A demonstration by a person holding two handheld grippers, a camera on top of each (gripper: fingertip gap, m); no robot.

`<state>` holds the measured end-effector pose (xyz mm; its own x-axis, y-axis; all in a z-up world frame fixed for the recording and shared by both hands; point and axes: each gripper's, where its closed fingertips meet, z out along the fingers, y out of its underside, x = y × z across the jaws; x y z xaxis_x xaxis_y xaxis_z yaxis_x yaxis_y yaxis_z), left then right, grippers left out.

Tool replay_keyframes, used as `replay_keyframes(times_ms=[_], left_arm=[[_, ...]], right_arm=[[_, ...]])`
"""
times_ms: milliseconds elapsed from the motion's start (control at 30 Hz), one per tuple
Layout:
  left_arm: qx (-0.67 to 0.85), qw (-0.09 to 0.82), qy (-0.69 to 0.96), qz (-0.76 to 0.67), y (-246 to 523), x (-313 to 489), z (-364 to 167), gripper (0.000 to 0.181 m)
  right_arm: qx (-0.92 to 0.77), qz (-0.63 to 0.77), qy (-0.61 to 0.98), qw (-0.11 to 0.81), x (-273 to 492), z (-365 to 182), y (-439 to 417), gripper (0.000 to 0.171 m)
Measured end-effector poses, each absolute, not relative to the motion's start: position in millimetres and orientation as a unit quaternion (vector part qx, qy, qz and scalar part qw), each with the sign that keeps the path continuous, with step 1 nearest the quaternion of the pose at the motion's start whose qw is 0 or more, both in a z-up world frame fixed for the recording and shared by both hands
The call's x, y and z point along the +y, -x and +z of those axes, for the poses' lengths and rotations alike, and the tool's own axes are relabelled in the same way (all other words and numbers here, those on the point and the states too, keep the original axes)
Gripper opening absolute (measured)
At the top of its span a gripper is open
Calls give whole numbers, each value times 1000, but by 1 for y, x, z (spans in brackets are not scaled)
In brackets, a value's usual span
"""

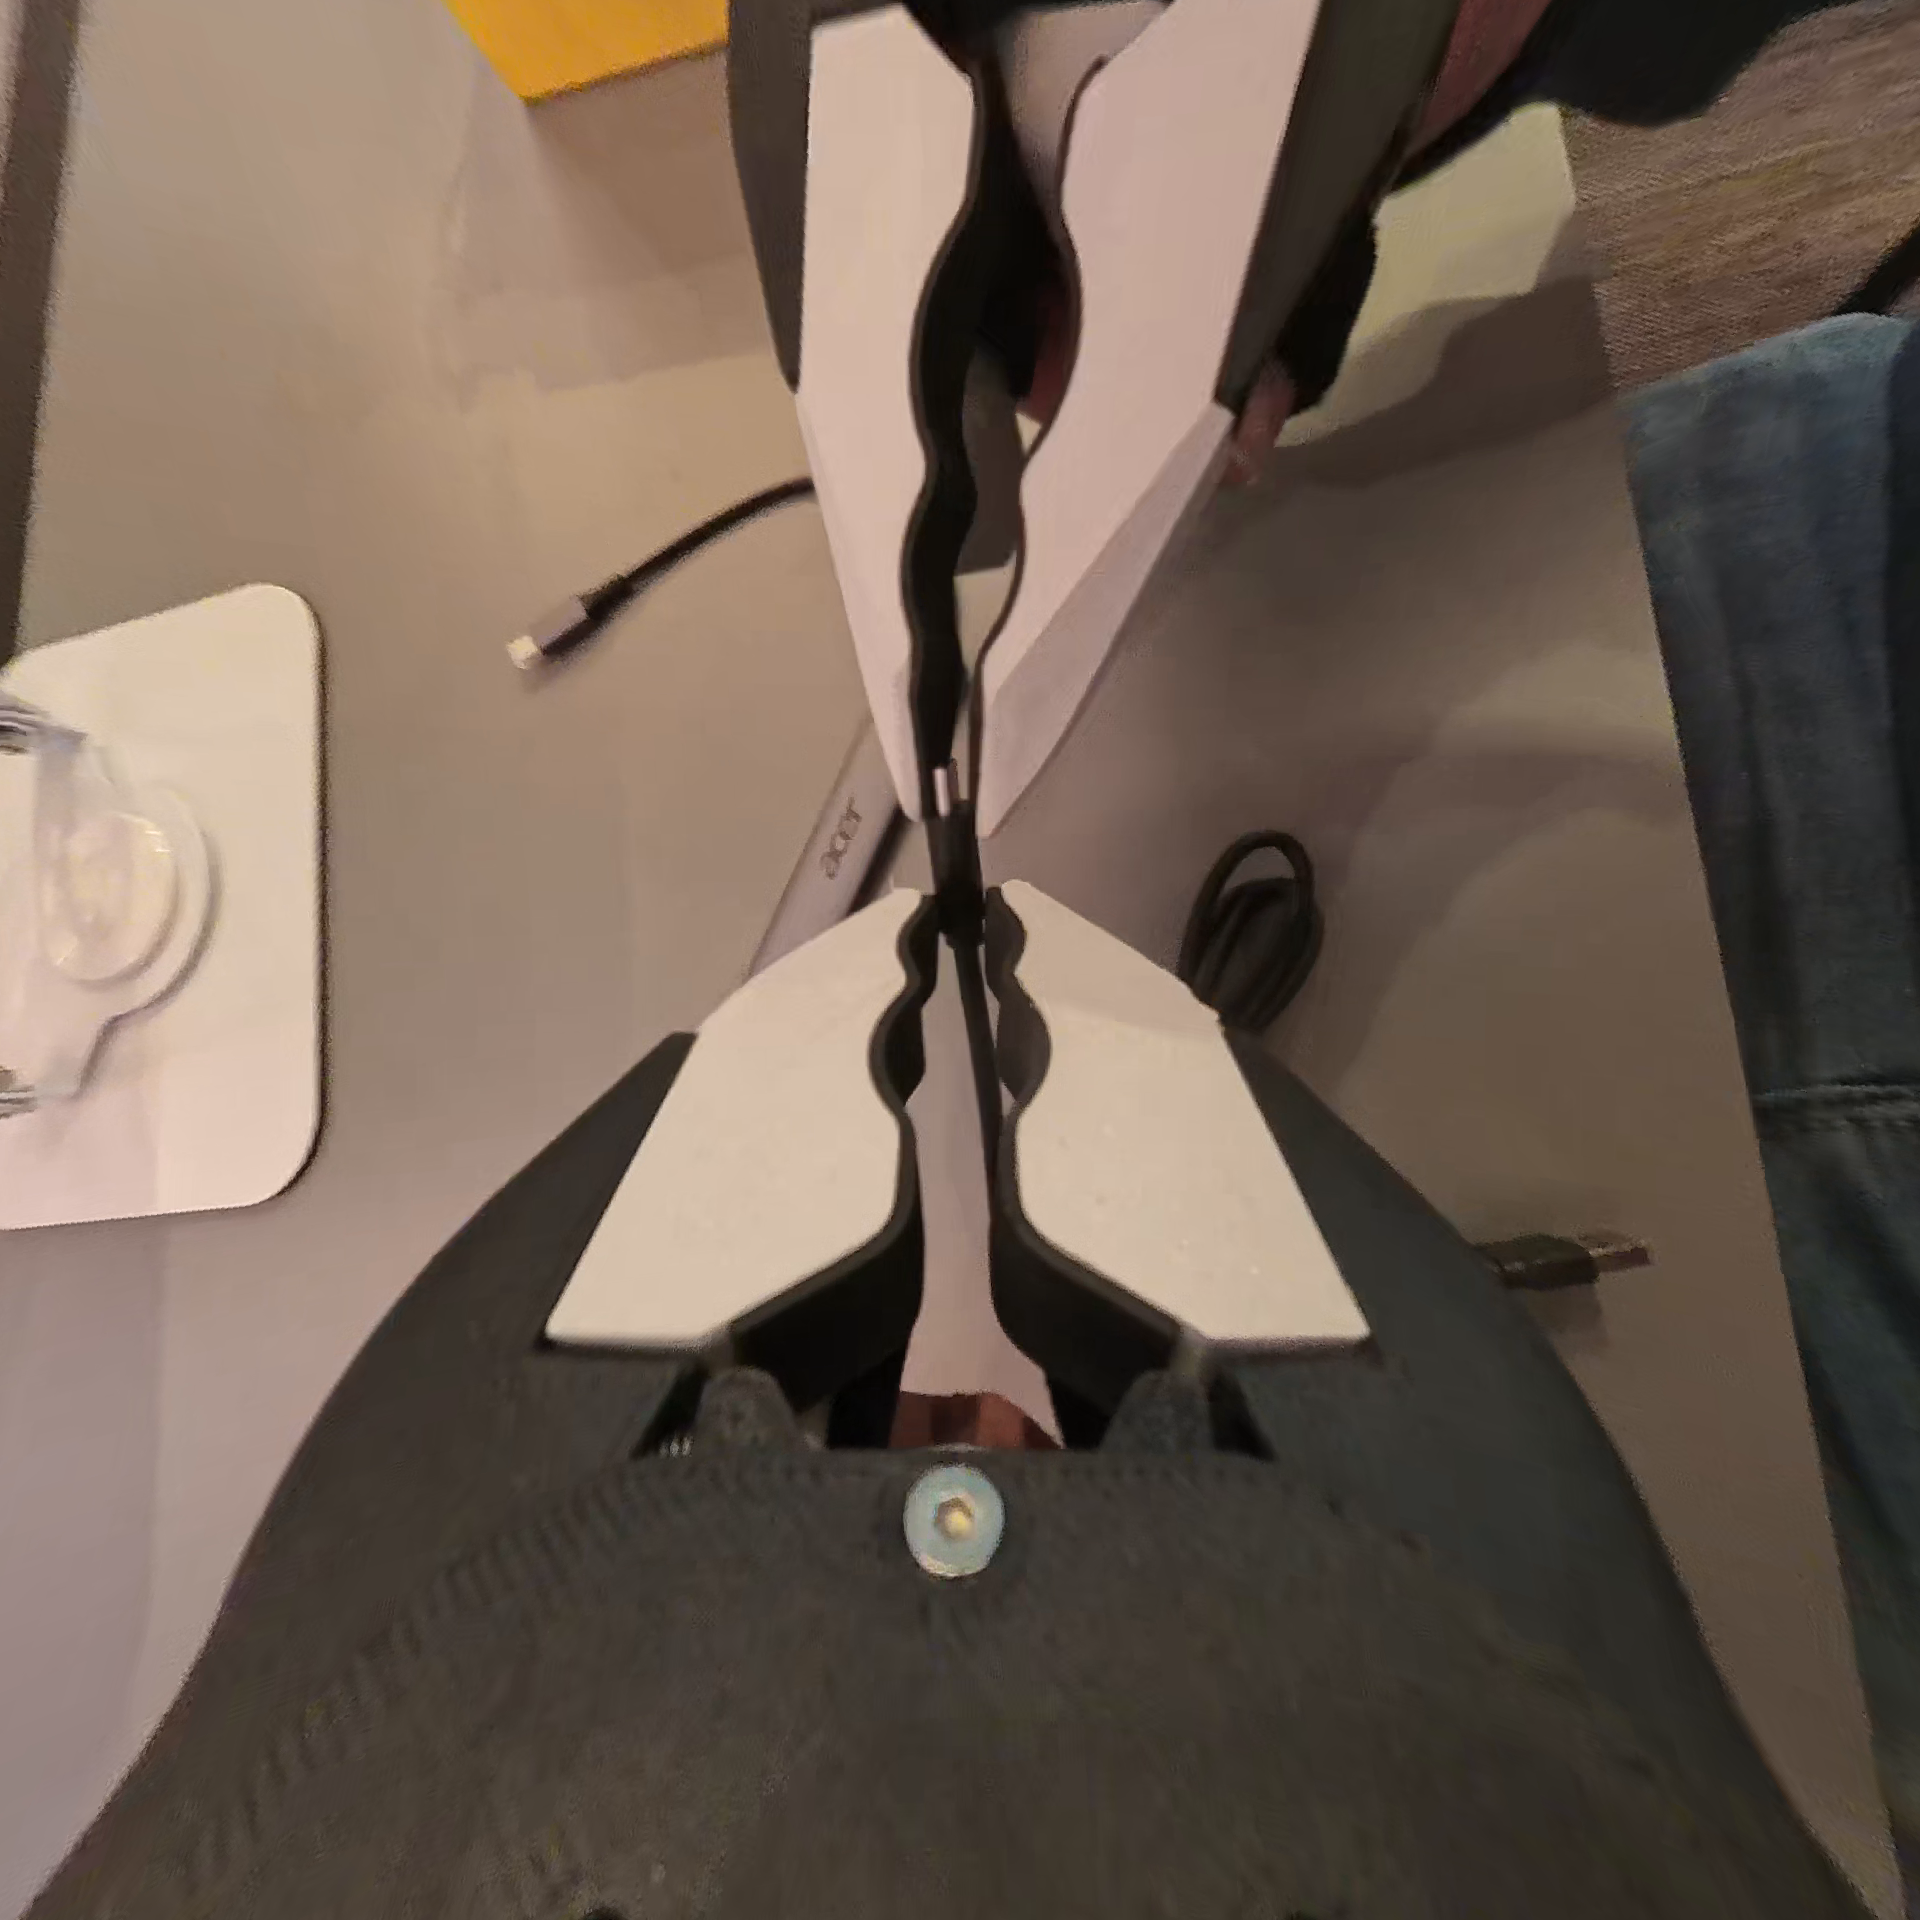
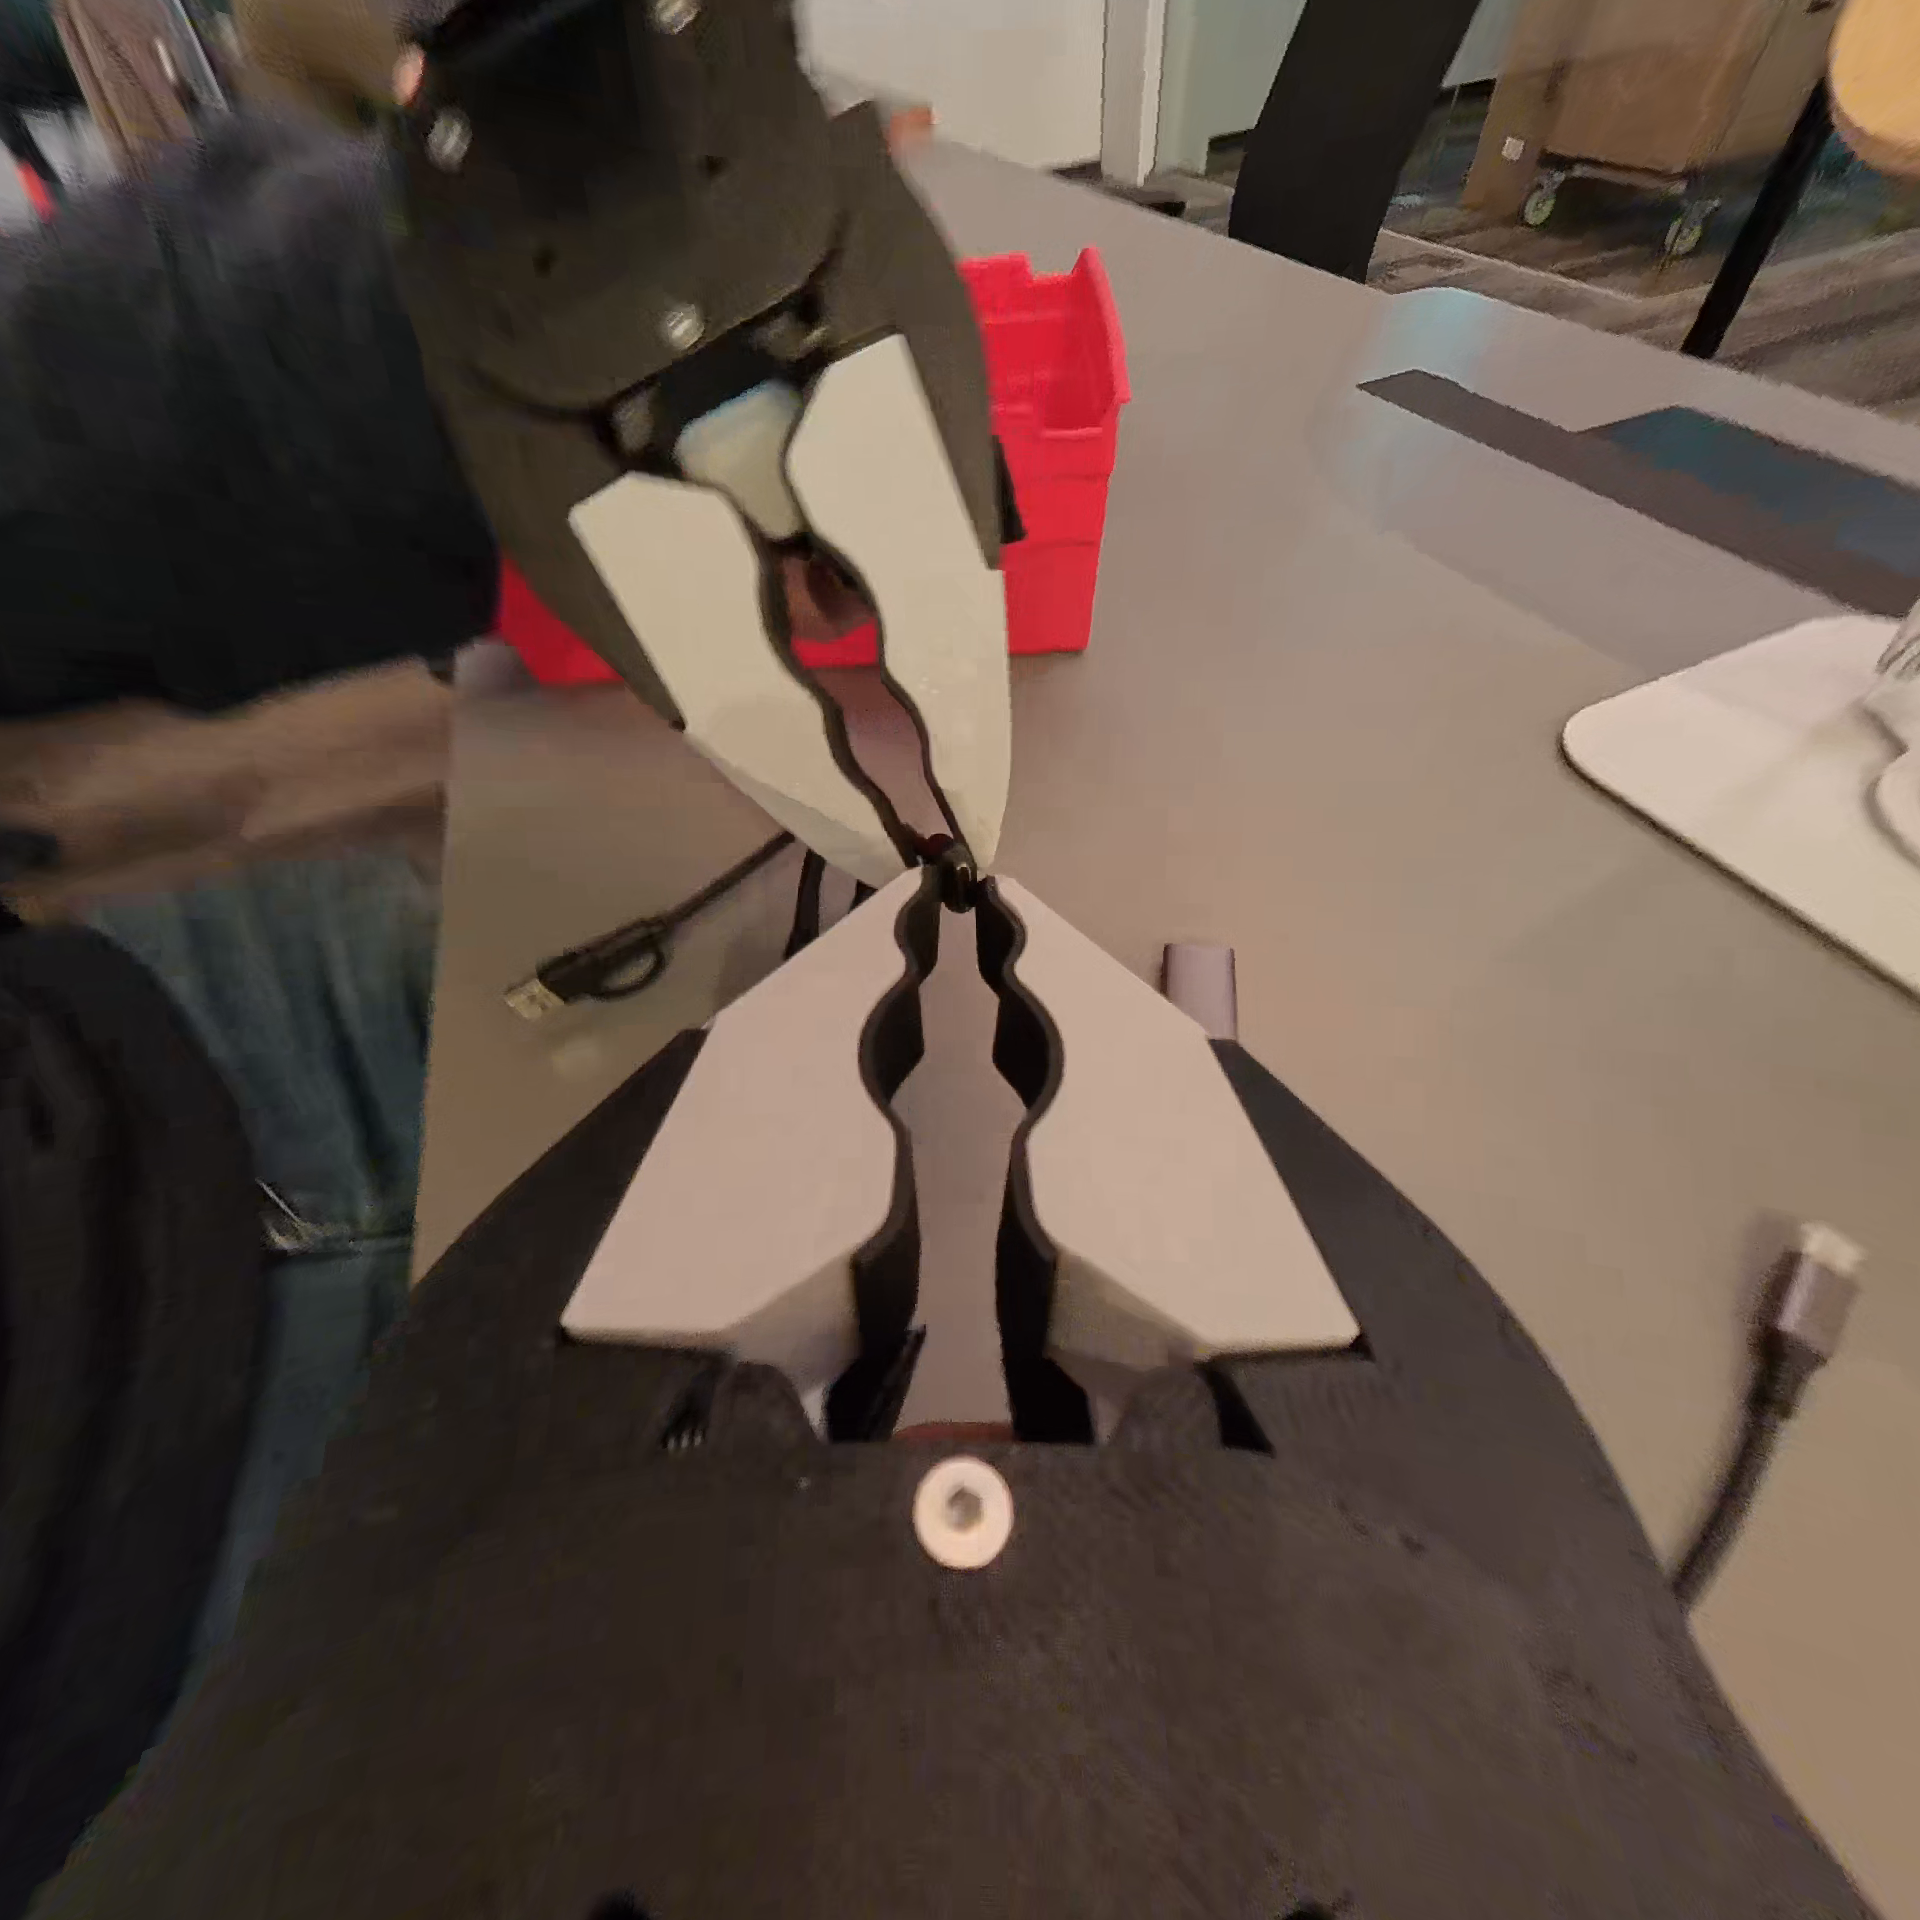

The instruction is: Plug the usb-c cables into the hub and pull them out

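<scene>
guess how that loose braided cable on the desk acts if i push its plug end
Probably floppy: the braided cable lies curved on the desk. Its metal plug looks light, so it would likely slide and swing rather than roll.

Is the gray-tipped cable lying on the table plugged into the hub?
No, the gray-tipped cable lies loose on the table, its plug end bare and apart from the hub.
</scene>
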<state>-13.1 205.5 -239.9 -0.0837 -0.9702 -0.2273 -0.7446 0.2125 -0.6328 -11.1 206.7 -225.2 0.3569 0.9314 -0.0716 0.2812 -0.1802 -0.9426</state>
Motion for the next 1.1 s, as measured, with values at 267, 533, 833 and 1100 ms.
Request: replay_keyframes(times_ms=[267,533,833,1100], left_arm=[[670,473,567,-83,7,220,-220,47],[595,605,527,47,9,238,-203,27],[597,642,480,21,6,223,-196,13],[593,627,500,-73,5,210,-187,13]], right_arm=[[-268,502,702,427,223,-206,2,3],[-169,609,679,373,221,-193,9,4],[-154,668,647,333,212,-185,9,3],[-157,695,624,321,208,-179,3,2]])
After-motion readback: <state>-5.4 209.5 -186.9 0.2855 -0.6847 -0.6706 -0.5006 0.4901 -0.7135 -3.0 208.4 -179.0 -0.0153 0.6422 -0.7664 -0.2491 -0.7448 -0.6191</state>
